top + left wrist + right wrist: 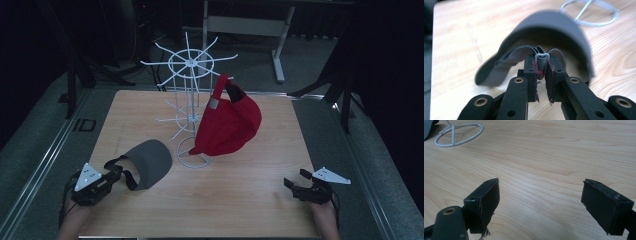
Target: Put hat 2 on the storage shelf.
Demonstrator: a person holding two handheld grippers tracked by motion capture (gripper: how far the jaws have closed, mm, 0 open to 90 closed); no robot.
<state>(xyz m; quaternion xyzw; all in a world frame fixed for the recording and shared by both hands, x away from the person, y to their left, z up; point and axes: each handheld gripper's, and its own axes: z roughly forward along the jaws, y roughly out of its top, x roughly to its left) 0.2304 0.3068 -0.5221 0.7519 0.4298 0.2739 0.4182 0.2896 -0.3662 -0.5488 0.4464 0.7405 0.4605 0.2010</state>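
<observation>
the wooden table (240, 200) carries a white wire rack (190, 107) with a red cap (230, 122) hung on it. the grey visor (150, 162) sits near the table's front left, its strap buckle (541, 57) pinched by the left gripper (116, 172). the right gripper (296, 180) hovers wide, holding nothing.

Two caps are showing: one grey visor (147, 162) lying toward the table's (240, 200) left front corner, one red cap (230, 122) hanging on the single white wire rack (190, 100) standing near the middle.
</observation>
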